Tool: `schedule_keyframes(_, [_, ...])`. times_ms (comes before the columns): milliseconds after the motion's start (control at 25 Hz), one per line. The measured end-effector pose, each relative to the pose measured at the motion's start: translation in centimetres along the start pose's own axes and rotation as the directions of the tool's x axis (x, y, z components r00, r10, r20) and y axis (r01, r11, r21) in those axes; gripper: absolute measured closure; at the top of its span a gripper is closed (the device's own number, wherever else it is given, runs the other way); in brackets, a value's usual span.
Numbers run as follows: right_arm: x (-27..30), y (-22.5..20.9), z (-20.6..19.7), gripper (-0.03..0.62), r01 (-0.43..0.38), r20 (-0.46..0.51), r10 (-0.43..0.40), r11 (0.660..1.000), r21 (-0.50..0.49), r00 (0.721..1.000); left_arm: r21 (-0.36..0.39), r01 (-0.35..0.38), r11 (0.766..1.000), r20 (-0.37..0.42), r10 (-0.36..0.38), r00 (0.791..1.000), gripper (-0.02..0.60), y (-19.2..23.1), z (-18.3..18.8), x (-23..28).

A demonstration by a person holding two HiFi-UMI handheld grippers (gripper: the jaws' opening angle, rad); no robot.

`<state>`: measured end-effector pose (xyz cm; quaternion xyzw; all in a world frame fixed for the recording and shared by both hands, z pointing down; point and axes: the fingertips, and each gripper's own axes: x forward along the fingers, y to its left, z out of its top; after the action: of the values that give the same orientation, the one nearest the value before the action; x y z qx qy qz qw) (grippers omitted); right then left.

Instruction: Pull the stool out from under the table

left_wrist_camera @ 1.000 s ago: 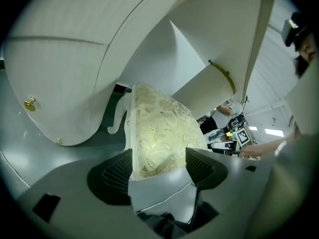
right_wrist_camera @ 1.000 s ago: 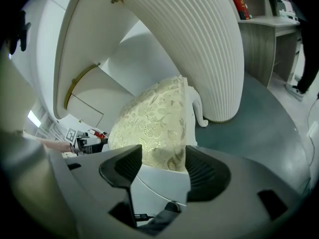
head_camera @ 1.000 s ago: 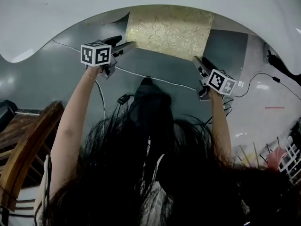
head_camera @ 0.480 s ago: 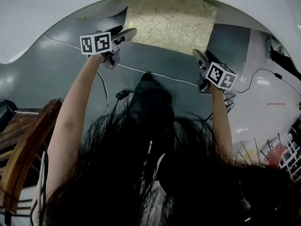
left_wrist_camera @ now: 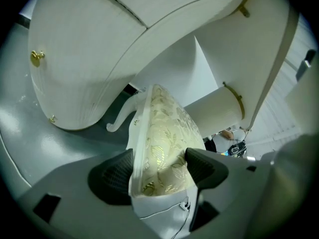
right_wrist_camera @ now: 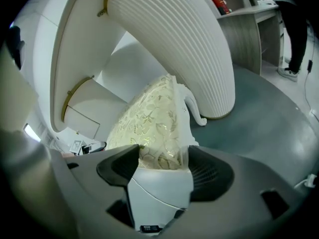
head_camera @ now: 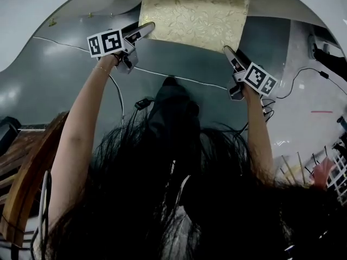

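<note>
Two just-opened grippers (head_camera: pixel 146 27) (head_camera: pixel 227 51) astride the stool (head_camera: pixel 192 12)

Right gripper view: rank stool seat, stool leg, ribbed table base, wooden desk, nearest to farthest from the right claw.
1. Stool seat, inside the right claw, whose jaws have just been opening.
2. Stool leg, just beyond, right.
3. Ribbed table base, behind the leg.
4. Wooden desk, far upper right.
</note>
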<state>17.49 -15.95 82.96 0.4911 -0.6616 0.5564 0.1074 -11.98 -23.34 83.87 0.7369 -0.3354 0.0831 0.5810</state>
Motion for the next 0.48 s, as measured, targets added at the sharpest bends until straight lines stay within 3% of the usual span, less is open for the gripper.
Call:
schedule_keyframes(240, [-0.2, 0.1, -0.1, 0.301, 0.014, -0.004, -0.014, 1.0, 0.004, 1.0, -0.031, -0.063, 0.998, 0.054, 0.064, 0.996, 0.245, 0.2, -0.2, -0.7])
schedule_keyframes(480, [-0.5, 0.4, -0.9, 0.301, 0.02, 0.006, -0.02, 0.999, 0.035, 1.0, -0.007, -0.109, 0.994, 0.065, 0.109, 0.992, 0.247, 0.2, 0.0, -1.1])
